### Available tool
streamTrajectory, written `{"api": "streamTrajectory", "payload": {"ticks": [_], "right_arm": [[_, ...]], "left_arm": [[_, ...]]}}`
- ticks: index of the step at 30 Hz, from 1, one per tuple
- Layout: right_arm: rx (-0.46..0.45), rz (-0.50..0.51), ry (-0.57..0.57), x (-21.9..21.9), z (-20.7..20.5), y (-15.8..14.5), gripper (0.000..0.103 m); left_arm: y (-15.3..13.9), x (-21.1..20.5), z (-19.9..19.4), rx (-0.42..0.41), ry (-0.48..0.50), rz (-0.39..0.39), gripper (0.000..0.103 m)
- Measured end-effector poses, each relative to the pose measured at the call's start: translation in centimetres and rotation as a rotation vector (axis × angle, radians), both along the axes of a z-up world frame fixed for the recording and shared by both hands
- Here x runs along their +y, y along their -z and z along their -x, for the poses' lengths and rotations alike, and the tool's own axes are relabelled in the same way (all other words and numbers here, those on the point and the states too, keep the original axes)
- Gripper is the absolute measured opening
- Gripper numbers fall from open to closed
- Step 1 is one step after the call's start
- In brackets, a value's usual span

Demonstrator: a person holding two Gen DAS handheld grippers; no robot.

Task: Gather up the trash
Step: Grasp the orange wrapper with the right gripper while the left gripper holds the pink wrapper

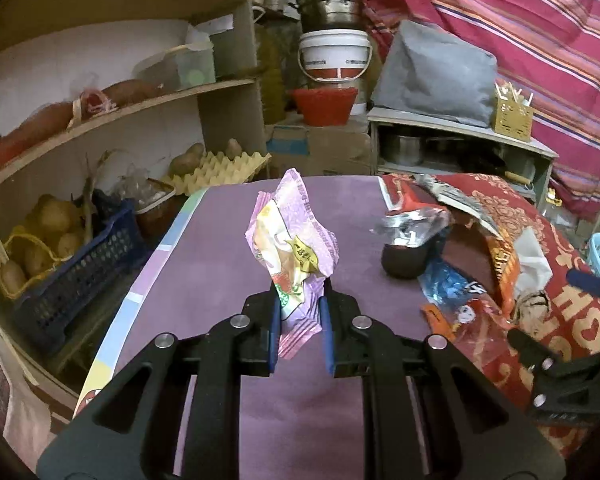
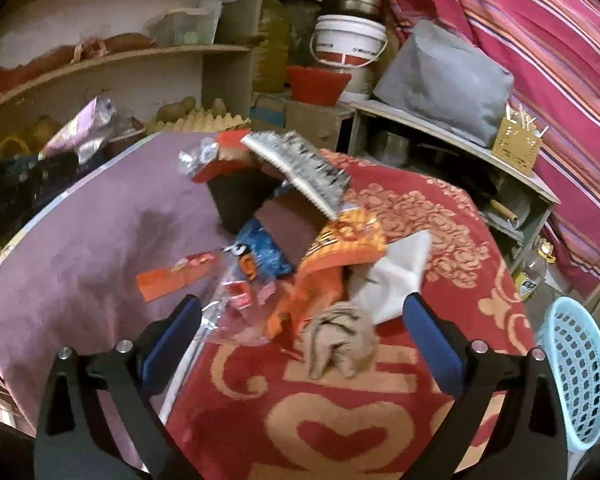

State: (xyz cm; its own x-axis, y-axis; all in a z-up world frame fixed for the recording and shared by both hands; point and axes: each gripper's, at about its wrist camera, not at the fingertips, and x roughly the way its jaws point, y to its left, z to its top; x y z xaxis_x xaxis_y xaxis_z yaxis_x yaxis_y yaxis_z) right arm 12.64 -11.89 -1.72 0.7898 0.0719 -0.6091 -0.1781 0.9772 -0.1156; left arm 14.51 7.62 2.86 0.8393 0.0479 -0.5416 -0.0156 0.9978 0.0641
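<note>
Progress: early, as I judge it; one piece of trash is picked up, and most of the pile (image 2: 300,264) lies uncollected on the table.
Left gripper (image 1: 300,312): clenched on a crumpled pink wrapper (image 1: 292,240), which stands up above the purple cloth (image 1: 228,280), apparently lifted clear of it.
Right gripper (image 2: 304,320): jaws spread wide, nothing pressed between the blue pads (image 2: 432,344); it points down at the pile.
Trash left: an orange snack bag (image 2: 340,248), a blue packet (image 2: 264,252), a clear plastic wrapper (image 2: 236,312), a flat orange strip (image 2: 172,280), a white tissue (image 2: 396,280), a crumpled beige paper (image 2: 340,344), and a silver-lined bag (image 2: 304,168) over a dark cup (image 2: 240,200).
Place of the pile: where the purple cloth meets the red patterned cloth (image 2: 440,216).
Look of the held wrapper: thin, creased foil, pink with yellow and green print; it seems light and easy to crush.
Possible container: a light blue basket (image 2: 580,376) at the right edge; I cannot tell if trash goes there.
</note>
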Motion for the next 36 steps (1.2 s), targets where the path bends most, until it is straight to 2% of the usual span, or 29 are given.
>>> {"api": "streamTrajectory", "payload": {"ticks": [2,6,10,13,14,20,22,31,36], "right_arm": [[0.008,0.005,-0.001,0.6,-0.3,0.2,0.082],[-0.019,0.067,-0.006,2.2,-0.3,0.2,0.08],[-0.026,0.111,-0.027,3.6,-0.8,0.1,0.057],[-0.011,0.106,-0.042,4.3,-1.4,0.2,0.048],[0.0,0.103,-0.05,4.4,-1.7,0.3,0.041],[0.046,0.06,-0.079,4.1,-2.5,0.8,0.014],[0.044,0.03,-0.09,3.3,-2.3,0.4,0.01],[-0.039,-0.051,-0.115,0.3,0.8,-2.7,0.007],[-0.109,-0.085,-0.115,-2.3,3.3,-5.0,0.007]], "left_arm": [[0.3,0.6,-0.3,0.008,-0.012,0.0,0.015],[0.5,1.1,-0.6,0.007,-0.015,0.002,0.015],[0.9,1.6,-0.7,0.015,-0.022,0.001,0.015],[1.0,1.9,-0.8,0.02,-0.032,0.007,0.015],[1.0,2.0,-0.8,0.022,-0.035,0.011,0.015],[1.2,2.0,-0.8,0.03,-0.043,0.0,0.015],[1.1,2.0,-0.7,0.031,-0.045,0.001,0.015],[-0.3,0.5,1.3,0.011,-0.046,-0.029,0.015],[-2.7,-1.4,4.3,-0.063,-0.018,-0.042,0.015]]}}
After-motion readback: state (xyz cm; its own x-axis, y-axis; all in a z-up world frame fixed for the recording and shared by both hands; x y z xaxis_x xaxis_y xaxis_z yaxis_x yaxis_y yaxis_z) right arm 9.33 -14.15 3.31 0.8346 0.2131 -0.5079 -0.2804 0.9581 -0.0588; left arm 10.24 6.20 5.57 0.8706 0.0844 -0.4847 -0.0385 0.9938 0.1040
